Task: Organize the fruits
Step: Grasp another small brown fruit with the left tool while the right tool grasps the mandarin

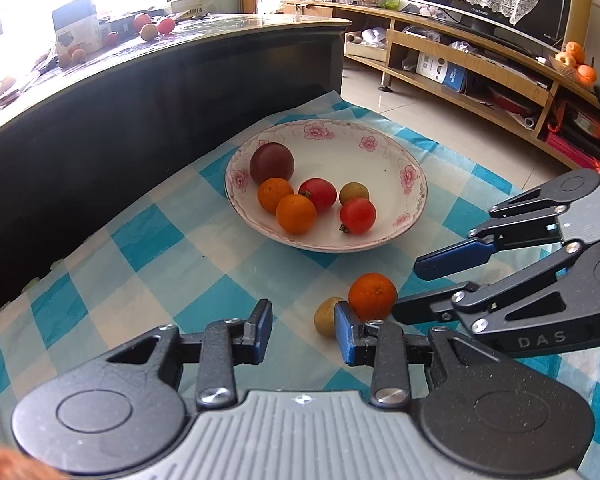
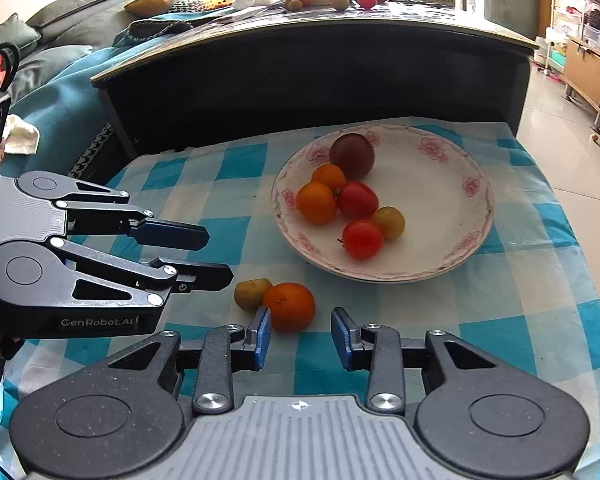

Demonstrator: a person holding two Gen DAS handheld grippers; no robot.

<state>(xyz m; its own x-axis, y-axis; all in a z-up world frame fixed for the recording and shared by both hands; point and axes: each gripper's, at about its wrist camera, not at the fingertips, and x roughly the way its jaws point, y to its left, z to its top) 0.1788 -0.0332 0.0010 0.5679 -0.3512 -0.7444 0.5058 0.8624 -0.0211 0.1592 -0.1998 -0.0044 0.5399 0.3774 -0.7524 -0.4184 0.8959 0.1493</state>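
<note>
A white floral plate (image 1: 414, 178) (image 2: 476, 196) on the blue checked cloth holds a dark purple fruit (image 1: 271, 162), two small oranges (image 1: 296, 214), two red tomatoes (image 1: 357, 216) and a tan longan (image 1: 354, 193). A loose orange (image 1: 373, 296) (image 2: 289, 306) and a tan longan (image 1: 326, 317) (image 2: 252, 294) lie touching on the cloth in front of the plate. My left gripper (image 1: 303, 332) (image 2: 216, 254) is open and empty, with the two fruits by its right finger. My right gripper (image 2: 301, 338) (image 1: 408, 286) is open and empty, the orange just beyond its left finger.
A dark, glass-topped table (image 1: 160, 92) (image 2: 320, 64) rises right behind the cloth, with more fruit and boxes on top. A wooden TV stand (image 1: 480, 72) and tiled floor lie to the right; a sofa (image 2: 72, 12) lies at the far left.
</note>
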